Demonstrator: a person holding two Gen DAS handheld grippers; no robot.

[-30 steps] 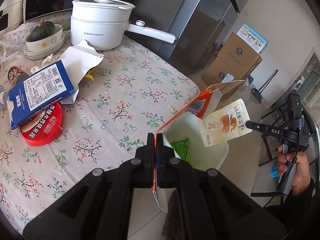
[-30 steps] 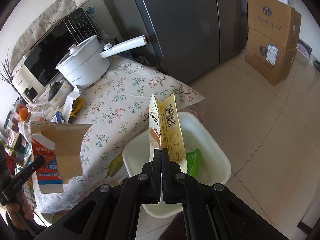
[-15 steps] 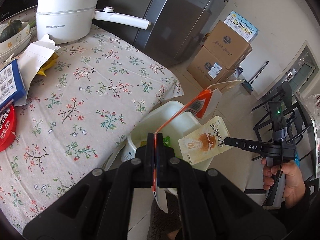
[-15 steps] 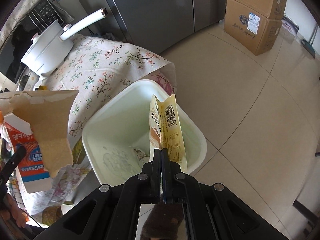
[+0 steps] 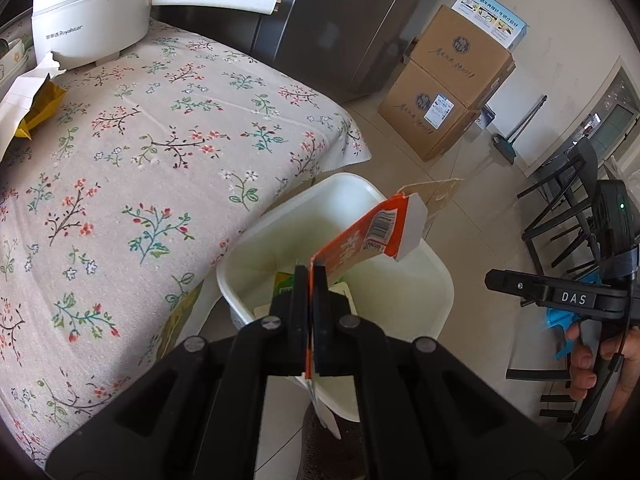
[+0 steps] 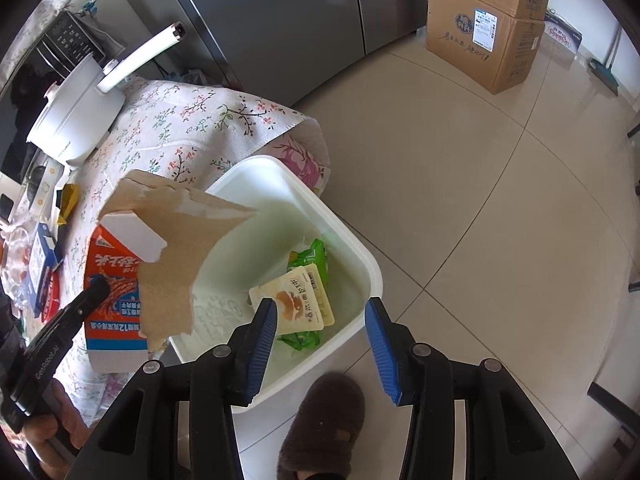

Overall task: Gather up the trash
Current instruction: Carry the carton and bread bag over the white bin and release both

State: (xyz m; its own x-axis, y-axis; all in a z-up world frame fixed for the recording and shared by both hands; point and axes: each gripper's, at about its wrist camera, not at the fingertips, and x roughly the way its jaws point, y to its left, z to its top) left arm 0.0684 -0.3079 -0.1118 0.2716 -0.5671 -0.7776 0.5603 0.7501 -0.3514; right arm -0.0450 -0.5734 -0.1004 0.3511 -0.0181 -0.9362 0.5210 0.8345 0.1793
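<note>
Your right tool (image 6: 320, 328) was opening over the white bin (image 6: 370, 268), nothing between its pads, the pale pouch (image 6: 292, 300) lying inside. Your left tool (image 5: 310, 280) stayed clamped on the torn orange carton (image 5: 360, 240), held above the bin for dropping.

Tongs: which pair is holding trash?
The left tongs pinch the torn orange cardboard carton. The right tongs are opening, empty, above the white plastic bin.

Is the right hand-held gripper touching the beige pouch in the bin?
Apart. The right wrist view shows the right hand-held gripper opening above the bin, nothing between its pads; the beige pouch lies below on green wrappers.
</note>
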